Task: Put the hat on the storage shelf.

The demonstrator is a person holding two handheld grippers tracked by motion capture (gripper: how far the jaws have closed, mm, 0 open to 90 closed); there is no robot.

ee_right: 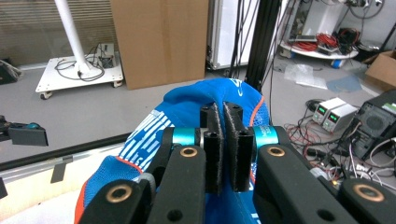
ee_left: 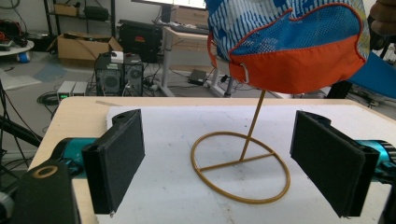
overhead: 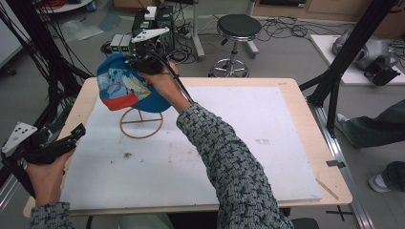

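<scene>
A wooden desk carries a white mat that covers most of its top. Toward the far left of the mat stands a thin gold wire stand, a ring base with a slanted rod rising from it. A blue cap with striped white panels and an orange back band sits up at the top of that rod, above the ring; in the left gripper view the cap hangs over the stand, its mesh and orange band facing the camera.

The right gripper reaches across from the near side on a grey patterned sleeve to the far side of the cap. In the right gripper view its jaws are drawn close together, nipping a fold of the blue cap between the pads.

The left gripper rests at the near left edge of the desk, well apart from the stand. Its jaws stand wide, with nothing between them.
</scene>
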